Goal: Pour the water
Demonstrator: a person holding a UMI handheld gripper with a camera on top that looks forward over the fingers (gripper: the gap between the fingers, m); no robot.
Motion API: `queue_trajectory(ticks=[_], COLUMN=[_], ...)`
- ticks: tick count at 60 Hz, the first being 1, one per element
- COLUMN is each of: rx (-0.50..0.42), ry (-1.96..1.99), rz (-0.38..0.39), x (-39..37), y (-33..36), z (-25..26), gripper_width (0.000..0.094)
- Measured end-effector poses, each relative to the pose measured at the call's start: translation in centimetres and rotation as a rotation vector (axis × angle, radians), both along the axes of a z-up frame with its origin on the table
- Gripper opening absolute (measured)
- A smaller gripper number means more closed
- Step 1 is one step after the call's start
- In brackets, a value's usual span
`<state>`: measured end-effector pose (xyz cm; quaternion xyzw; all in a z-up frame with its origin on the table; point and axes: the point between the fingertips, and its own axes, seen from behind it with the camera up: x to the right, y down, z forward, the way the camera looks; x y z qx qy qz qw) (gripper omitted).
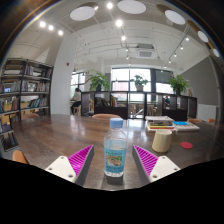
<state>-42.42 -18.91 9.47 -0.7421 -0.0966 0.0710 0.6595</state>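
Note:
A clear plastic water bottle (115, 150) with a blue cap and a pale blue label stands upright on the wooden table (60, 135). It sits between my gripper's (113, 163) two fingers, with a gap on each side. The gripper is open, its magenta pads (80, 160) angled outward to the left and right of the bottle. A cream-coloured cup (161, 140) stands on the table to the right, a little beyond the right finger.
A stack of books (172, 124) lies beyond the cup, with a small red disc (186, 145) beside it. Bookshelves (22, 95) line the left wall. Chairs, plants (100, 82) and windows fill the far end of the room.

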Motion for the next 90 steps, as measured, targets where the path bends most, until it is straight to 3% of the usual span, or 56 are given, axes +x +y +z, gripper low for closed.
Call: queue_trajectory(ticks=[16,23,26,32,40,60,77,90], rx=[-0.041,-0.005,-0.011,-0.02,-0.014,-0.072,-0.136,-0.087], ry=[-0.019,0.006,0.011,0.048,0.048,0.238,0.971,1.665], rz=[-0.008,-0.013,-0.041,-0.027,-0.033,-0.085,-0.107,-0.102], x=[-2.2,-2.2,-1.4,-1.3,-1.3,0.0,4.1,8.2], y=[3.9,5.1,5.5,5.6,5.9,9.9,17.3,17.6], z=[-1.8,-1.0,-1.2,-1.2,-1.2,0.1,4.9,9.5], gripper_width=[0.0773,0.06,0.0451,0.0416,0.0283,0.0283,0.0283,0.0284])
